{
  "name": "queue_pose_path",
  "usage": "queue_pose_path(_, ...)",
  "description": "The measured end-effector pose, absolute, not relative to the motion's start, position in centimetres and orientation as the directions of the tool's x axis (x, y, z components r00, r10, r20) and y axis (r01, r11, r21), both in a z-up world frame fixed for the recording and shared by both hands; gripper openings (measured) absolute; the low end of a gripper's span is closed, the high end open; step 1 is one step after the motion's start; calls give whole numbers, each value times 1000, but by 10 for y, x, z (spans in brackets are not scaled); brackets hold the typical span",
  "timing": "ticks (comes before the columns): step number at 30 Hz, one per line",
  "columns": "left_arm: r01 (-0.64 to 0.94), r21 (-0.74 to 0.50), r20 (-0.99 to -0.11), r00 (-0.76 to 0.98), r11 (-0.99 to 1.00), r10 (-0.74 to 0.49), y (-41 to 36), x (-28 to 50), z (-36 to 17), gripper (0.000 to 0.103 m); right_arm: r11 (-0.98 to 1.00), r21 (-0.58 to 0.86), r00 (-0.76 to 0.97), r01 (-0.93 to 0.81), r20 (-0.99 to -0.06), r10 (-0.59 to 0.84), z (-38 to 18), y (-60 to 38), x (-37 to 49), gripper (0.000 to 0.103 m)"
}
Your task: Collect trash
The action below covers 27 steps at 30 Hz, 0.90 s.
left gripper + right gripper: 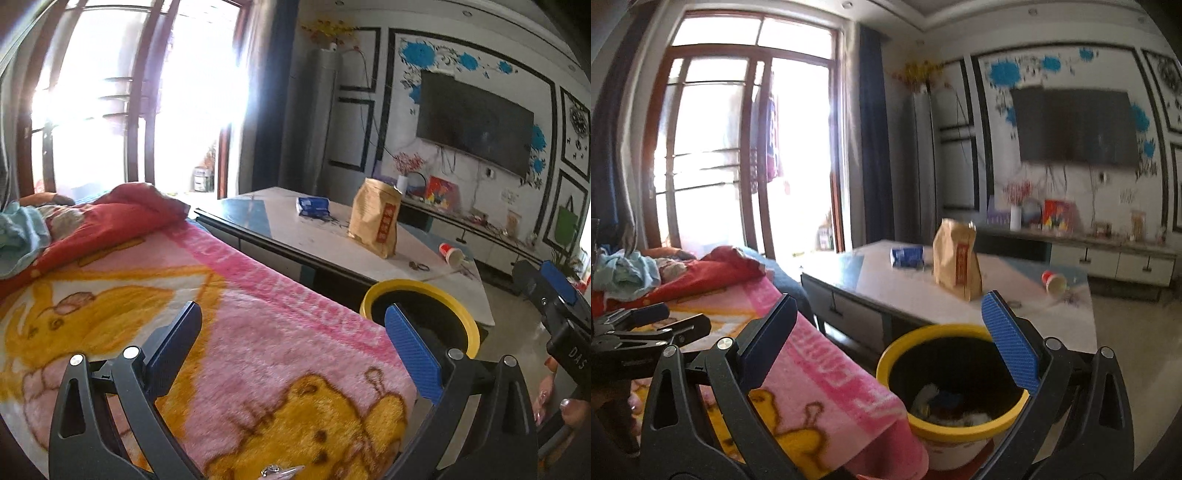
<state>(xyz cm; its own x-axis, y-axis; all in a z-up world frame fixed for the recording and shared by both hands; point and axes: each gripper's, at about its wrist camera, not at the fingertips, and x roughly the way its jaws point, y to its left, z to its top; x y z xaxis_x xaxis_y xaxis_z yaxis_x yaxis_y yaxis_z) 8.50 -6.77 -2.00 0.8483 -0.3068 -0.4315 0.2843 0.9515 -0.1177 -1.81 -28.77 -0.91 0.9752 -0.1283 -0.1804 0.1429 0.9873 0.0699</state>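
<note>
A yellow-rimmed bin (945, 428) with a black liner stands on the floor between the bed and the low table; crumpled trash lies inside it. It also shows in the left wrist view (469, 317). On the table lie a blue wrapper (312, 206), a brown paper bag (375, 221) standing upright and a tipped red paper cup (451, 254). My left gripper (293, 343) is open and empty over the pink blanket. My right gripper (886, 332) is open and empty just above the bin's near side.
The bed with a pink cartoon blanket (221, 332) and red quilt (122, 218) fills the left. The low white table (321, 240) stands beyond the bin. A TV (476, 122) and a cabinet are on the far wall. A bright balcony door is at the left.
</note>
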Motion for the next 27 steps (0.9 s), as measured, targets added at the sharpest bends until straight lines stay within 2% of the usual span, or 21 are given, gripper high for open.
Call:
queue_pose_path(10, 236, -117, -406, 875, 965, -263, -49, 64, -24, 97, 995, 56, 981, 84, -181, -72, -13, -271, -22, 92)
queue_pose_path(27, 228, -121, -400, 880, 966, -258, -48, 59, -24, 97, 992, 67, 977, 103, -192, -89, -17, -272, -21, 92)
